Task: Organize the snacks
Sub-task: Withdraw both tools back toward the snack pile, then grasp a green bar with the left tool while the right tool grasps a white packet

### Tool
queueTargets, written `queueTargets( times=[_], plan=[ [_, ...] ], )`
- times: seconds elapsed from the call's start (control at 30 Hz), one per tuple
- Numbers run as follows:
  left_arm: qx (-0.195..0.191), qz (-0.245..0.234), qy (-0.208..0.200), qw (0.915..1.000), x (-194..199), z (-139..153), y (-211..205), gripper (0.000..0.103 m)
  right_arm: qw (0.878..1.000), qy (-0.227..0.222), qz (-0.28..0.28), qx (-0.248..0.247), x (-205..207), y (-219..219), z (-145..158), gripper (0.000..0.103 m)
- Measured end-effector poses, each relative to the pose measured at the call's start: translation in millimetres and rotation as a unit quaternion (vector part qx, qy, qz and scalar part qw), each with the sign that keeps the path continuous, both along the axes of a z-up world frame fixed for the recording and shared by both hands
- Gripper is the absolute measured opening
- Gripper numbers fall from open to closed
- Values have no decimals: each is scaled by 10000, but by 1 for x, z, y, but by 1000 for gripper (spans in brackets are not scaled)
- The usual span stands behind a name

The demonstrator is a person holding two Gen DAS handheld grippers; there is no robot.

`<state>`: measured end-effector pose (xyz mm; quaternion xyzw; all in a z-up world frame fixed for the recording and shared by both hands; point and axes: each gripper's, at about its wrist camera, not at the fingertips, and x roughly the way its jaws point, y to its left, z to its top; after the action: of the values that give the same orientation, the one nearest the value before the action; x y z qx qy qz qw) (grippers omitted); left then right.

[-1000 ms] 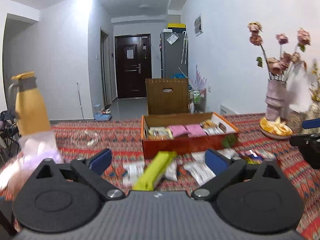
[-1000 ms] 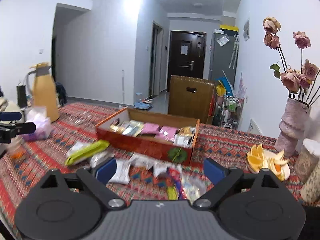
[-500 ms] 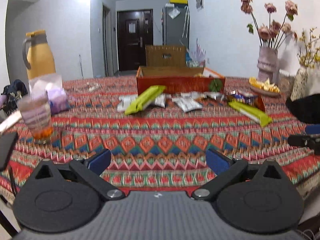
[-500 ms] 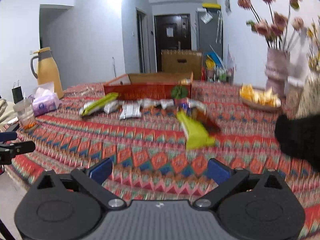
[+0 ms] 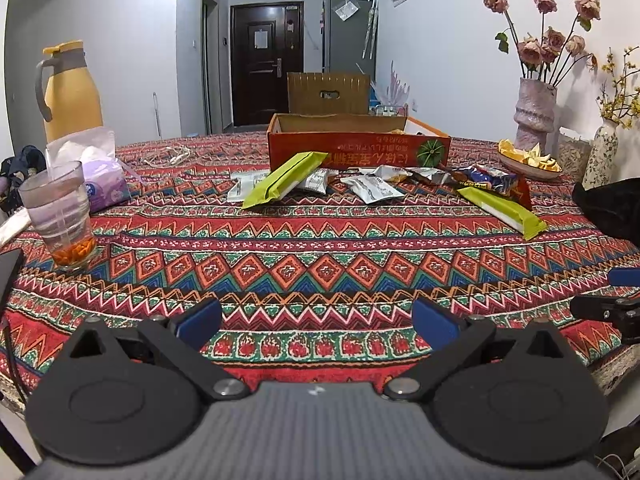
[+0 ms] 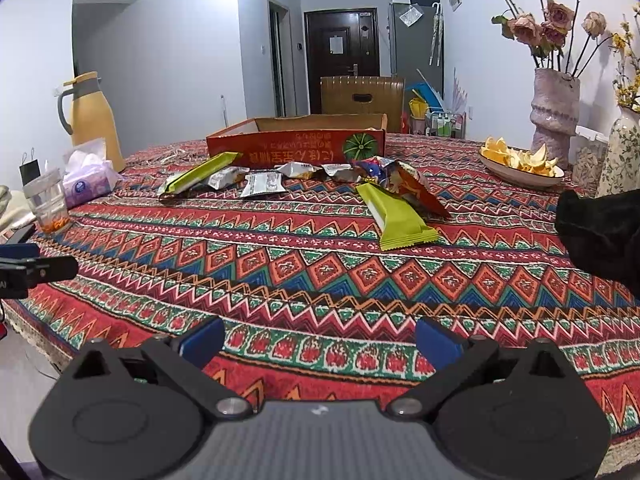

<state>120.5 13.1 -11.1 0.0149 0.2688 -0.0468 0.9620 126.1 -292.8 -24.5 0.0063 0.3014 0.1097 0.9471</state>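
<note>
Snack packets lie scattered on the table before the orange box; both grippers, left and right, hover with fingers spread, empty.

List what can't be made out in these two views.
- Box contents: both views are low, so its front wall hides the inside.
- Wrappers print: too small to read in either view.
- Black thing: cut off by the right edge in both views; can't be identified.
- Right gripper and left gripper: open and empty; the hands holding them are out of frame.
</note>
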Motion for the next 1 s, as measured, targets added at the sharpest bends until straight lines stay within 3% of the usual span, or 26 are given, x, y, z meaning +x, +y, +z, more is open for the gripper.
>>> queueTargets(
  times=[0.2, 0.37, 0.5, 0.6, 0.7, 0.8, 0.87, 0.93, 1.0],
  plan=[
    [-114, -103, -9, 9999, 27, 5, 10, 103, 9999, 22, 129, 0, 25, 11, 2, 101],
    [-38, -452, -119, 9989, 82, 16, 23, 101, 9997, -33, 260, 6, 54, 26, 7, 100],
    [-12, -668, -107, 9977, 137, 22, 32, 74, 9993, -71, 363, 15, 80, 40, 13, 97],
    [-176, -787, 135, 9967, 191, 19, 39, 64, 9991, -63, 416, -6, 102, 50, 15, 94],
    [-93, -853, 252, 9960, 238, 10, 40, 61, 9990, -48, 446, -34, 122, 60, 17, 92],
    [-65, -673, 632, 9957, 286, -1, 39, 62, 9987, -48, 512, -37, 137, 69, 17, 91],
    [-243, -784, 834, 9931, 303, -8, 40, 60, 9987, -67, 507, -68, 147, 74, 17, 91],
    [-290, -940, 765, 9922, 306, -12, 38, 42, 9987, -50, 493, -80, 159, 80, 16, 91],
    [-435, -959, 808, 9912, 303, -12, 40, 37, 9986, 9, 522, -71, 172, 85, 14, 87]
  ],
)
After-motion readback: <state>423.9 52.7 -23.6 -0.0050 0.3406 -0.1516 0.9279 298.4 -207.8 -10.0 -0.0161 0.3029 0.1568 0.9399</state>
